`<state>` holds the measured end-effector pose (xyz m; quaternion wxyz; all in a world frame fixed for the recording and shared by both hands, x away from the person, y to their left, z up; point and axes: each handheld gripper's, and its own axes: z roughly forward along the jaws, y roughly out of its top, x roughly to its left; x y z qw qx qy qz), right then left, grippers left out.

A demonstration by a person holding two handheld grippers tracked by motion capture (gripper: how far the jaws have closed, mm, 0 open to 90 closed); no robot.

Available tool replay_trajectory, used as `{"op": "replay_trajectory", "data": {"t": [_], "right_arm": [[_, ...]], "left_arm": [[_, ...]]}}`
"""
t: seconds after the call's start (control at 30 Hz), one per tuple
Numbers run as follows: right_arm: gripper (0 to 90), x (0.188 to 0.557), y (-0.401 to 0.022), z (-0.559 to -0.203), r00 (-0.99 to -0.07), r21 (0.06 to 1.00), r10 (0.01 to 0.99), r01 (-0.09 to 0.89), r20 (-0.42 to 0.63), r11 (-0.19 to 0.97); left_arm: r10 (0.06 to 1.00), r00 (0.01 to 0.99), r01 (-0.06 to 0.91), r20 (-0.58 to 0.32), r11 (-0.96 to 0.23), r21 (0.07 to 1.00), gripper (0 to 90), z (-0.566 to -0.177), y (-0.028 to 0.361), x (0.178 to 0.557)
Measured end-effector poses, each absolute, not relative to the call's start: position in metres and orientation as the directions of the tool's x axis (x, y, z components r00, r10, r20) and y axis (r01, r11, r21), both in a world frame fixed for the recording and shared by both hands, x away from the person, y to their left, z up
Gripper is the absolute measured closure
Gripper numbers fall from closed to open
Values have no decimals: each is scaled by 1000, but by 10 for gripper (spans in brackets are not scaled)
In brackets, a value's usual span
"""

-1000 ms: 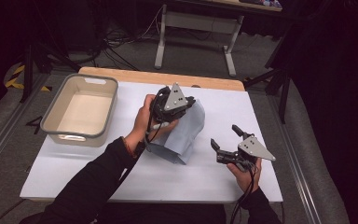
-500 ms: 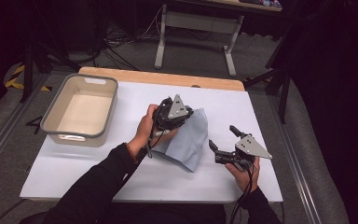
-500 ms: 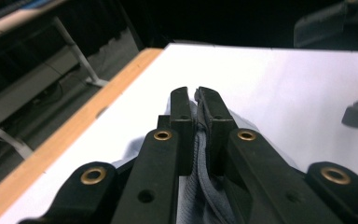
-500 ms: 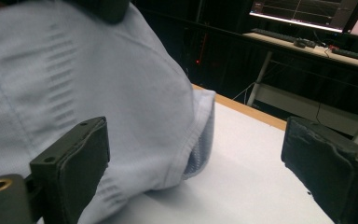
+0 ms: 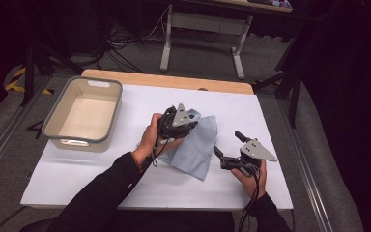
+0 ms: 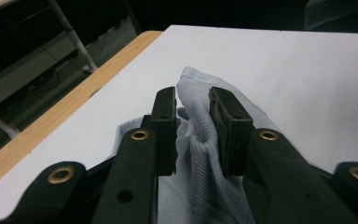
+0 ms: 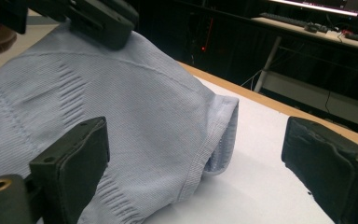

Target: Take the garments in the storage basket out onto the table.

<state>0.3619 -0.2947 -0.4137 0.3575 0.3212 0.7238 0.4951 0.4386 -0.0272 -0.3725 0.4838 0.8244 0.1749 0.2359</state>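
Note:
A light blue knitted cloth lies rumpled on the white table cover, mid-table. My left gripper rests low on the cloth's far left part. Its jaws have just been opening: in the left gripper view a raised fold of the cloth stands between the pads of the left gripper, leaning on the right pad with a gap at the left one. My right gripper hovers at the cloth's right edge, jaws wide apart. Between the jaws of the right gripper I see the cloth and its folded hem.
A beige bin with a grey rim stands at the table's left, nothing visible inside. A wooden strip runs along the far edge. Beyond it are a metal stand and cables on the dark floor.
The left gripper has come down with the cloth, which now lies flatter on the table instead of hanging raised. Its jaws have parted. The right gripper has stayed put.

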Motion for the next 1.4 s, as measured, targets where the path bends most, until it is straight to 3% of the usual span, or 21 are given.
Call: {"op": "replay_trajectory", "data": {"t": [0.37, 0.6, 0.9, 1.13, 1.23, 1.4], "right_arm": [[161, 371, -294, -421, -574, 928, 804, 193, -157, 319], [231, 383, -287, -429, -627, 894, 767, 255, -136, 367], [253, 409, -282, -443, -641, 848, 764, 363, -72, 385], [328, 418, -278, -449, -656, 822, 754, 410, -35, 395], [449, 420, -279, -449, -659, 822, 752, 415, -25, 390], [642, 419, -281, -447, -649, 825, 760, 409, -38, 390]], "left_arm": [[529, 799, -23, 285, -448, 894, 526, -364, 23, 413], [523, 805, 42, 281, -521, 852, 430, -398, 48, 401], [473, 836, 121, 277, -652, 749, 383, -438, 55, 403], [465, 856, 194, 226, -694, 693, 409, -458, 54, 416], [456, 876, 219, 154, -662, 717, 470, -461, 57, 422], [430, 899, 236, 87, -641, 730, 650, -463, 62, 428]]}}
